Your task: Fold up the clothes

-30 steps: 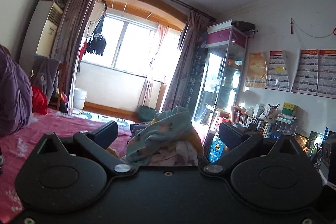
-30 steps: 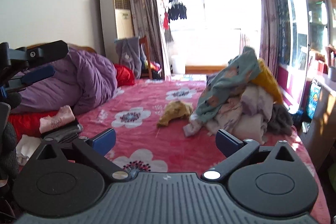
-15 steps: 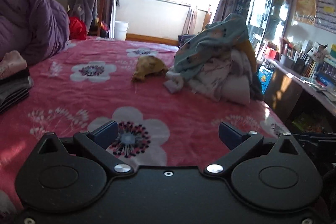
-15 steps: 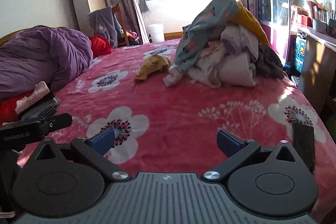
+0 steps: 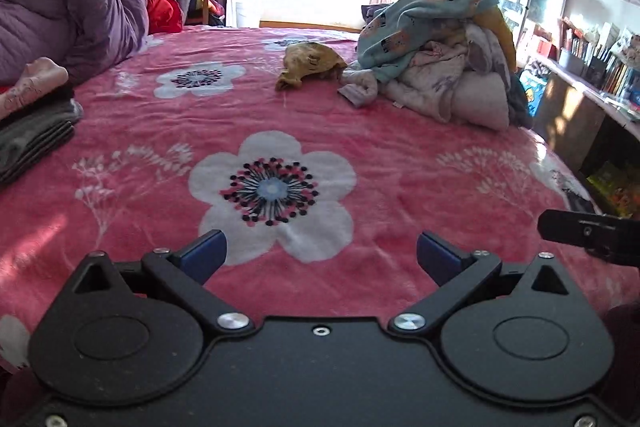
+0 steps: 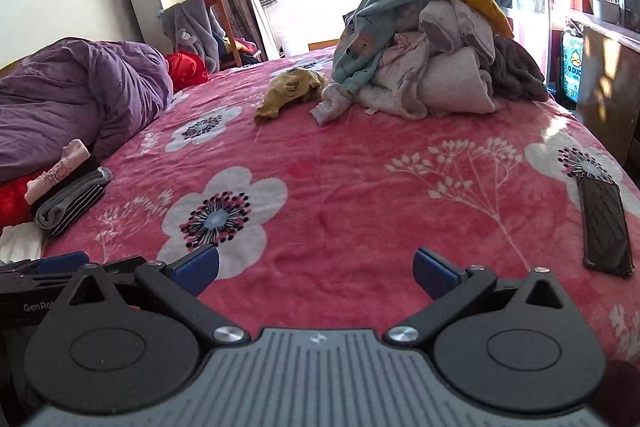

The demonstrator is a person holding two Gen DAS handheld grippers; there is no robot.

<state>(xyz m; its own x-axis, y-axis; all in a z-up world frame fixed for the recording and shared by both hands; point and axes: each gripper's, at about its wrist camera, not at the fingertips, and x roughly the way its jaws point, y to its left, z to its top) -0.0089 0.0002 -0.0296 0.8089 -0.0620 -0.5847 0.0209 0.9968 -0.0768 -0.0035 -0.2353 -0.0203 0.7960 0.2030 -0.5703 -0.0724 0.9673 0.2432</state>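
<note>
We are holding the left claw [image 5: 318,253] and right claw [image 6: 316,269] wide and empty, low over the pink flowered bedspread [image 6: 360,187]; the heap of unfolded clothes [image 6: 424,39] is sitting well ahead, leaving room for folding.

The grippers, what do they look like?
Both are black with two round discs, silver screws and blue fingertips. The left gripper has a smooth black base. The right gripper has a ribbed grey base. White "GenRo" letters show on the left one's side.
</note>
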